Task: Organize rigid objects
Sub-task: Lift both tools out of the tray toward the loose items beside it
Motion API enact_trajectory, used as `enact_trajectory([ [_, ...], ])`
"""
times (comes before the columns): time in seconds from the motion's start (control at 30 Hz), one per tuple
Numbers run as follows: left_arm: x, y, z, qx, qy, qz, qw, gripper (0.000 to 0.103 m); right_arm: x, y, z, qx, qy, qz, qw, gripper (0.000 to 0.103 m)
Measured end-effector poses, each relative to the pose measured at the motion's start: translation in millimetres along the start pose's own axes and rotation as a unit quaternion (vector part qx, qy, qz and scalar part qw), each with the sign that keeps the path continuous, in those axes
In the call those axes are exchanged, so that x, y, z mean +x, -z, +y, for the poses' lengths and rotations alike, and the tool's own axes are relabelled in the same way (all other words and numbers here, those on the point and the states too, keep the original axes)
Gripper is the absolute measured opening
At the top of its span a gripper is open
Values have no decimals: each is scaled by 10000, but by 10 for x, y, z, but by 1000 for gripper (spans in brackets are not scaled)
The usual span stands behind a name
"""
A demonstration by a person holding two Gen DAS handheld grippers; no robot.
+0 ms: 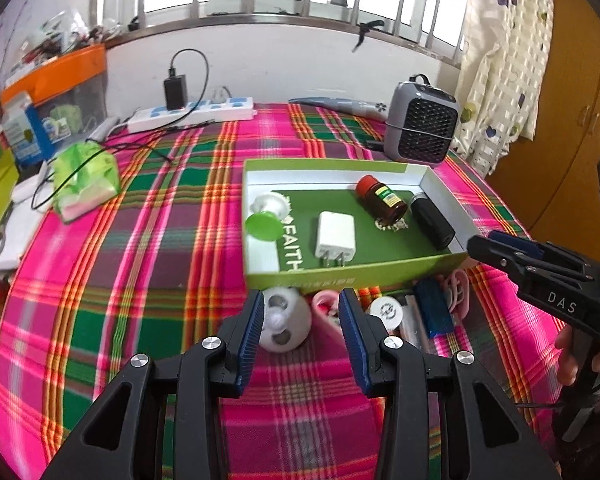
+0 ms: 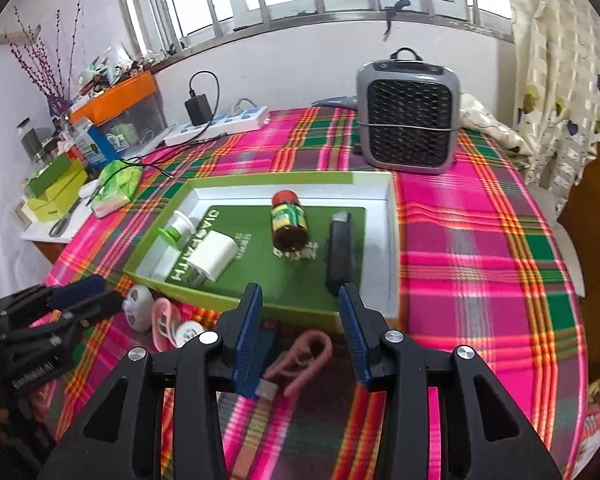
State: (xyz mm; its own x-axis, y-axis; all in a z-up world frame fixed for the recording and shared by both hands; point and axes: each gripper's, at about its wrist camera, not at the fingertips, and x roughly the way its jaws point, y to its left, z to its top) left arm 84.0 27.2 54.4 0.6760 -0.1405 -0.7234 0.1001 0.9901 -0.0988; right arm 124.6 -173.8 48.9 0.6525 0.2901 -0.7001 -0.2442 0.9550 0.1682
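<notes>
Both claws stand part open and empty. The left gripper (image 1: pixel 300 320) hangs over the white round gadget (image 1: pixel 285 322), just in front of the green box (image 1: pixel 340 276). Come straight down and close across its widest part (round, so it may roll). The right gripper (image 2: pixel 300 320) hovers over the pink clip (image 2: pixel 304 354).

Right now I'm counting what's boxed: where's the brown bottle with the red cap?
In both views, the bottle lies inside the green box, between white charger and black cylinder.

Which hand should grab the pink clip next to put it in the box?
Probably the right hand-held gripper: the pink clip lies just ahead between its open fingers. The left hand-held gripper faces the white round gadget.
</notes>
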Motion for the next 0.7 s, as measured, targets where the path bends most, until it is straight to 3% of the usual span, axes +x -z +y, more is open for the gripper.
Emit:
enact_trajectory([
  [0.17,-36,91,127,-138,-43,20,9999,38,-48,118,-17,6,209,-21,9998,50],
  [0.7,-9,344,329,-376,110,203,9990,38,81,307,-53,402,319,238,9984,50],
])
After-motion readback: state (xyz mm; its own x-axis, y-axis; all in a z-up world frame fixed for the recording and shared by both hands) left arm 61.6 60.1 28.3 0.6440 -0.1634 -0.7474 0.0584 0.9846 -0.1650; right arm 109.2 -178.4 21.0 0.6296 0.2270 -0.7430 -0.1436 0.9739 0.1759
